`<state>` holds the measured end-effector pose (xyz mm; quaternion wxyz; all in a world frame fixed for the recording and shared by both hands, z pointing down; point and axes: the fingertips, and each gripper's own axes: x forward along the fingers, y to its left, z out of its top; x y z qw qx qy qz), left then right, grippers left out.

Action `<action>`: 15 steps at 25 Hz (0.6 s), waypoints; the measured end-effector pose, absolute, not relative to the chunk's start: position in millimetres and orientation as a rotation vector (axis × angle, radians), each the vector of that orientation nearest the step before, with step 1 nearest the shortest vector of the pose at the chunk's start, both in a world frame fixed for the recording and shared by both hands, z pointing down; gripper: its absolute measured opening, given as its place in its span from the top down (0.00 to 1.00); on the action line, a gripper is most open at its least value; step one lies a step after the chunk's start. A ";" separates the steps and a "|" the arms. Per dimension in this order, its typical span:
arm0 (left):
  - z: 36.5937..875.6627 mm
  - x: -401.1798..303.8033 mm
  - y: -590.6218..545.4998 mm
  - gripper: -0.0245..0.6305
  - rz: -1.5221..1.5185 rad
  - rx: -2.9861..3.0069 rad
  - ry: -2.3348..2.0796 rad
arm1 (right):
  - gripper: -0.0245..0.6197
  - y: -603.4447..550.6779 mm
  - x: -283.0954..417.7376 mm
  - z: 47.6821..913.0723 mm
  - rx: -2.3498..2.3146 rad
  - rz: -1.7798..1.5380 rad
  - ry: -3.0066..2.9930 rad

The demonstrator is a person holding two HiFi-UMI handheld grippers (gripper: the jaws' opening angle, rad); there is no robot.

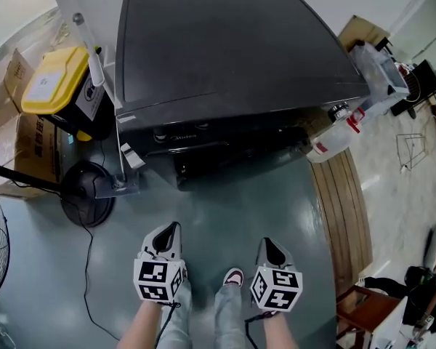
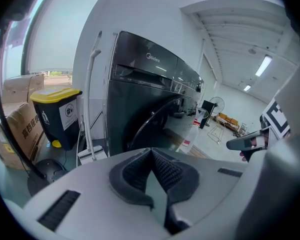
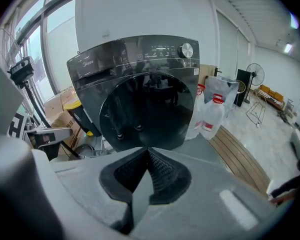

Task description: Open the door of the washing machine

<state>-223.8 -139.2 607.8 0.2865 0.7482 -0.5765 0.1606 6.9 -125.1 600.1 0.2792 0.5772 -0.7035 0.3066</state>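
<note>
Left tool and right tool down low, jaws clamped together, holding nothing. Dead ahead: washing machine, round door closed, clear of both tools.

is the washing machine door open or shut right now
Shut: the round door lies flat against the washing machine front, with no gap showing.

Large workshop or test hall: high ceiling with strip lights, grey painted floor, freestanding washing machine, cardboard boxes, yellow-lidded bin, pedestal fan, plastic jugs.
</note>
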 end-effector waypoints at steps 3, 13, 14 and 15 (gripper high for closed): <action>614.0 -223.1 -141.7 0.96 0.427 2.005 -1.535 | 0.95 -125.8 7.5 606.7 1.550 0.826 -1.882; 621.1 -226.0 -140.2 0.96 0.374 2.011 -1.526 | 0.95 -129.3 2.7 614.6 1.529 0.829 -1.872; 622.2 -228.4 -140.5 0.96 0.376 2.000 -1.533 | 0.95 -129.9 3.9 614.2 1.533 0.829 -1.870; 623.4 -230.8 -141.1 0.96 0.383 1.986 -1.541 | 0.95 -130.3 5.8 613.7 1.537 0.831 -1.867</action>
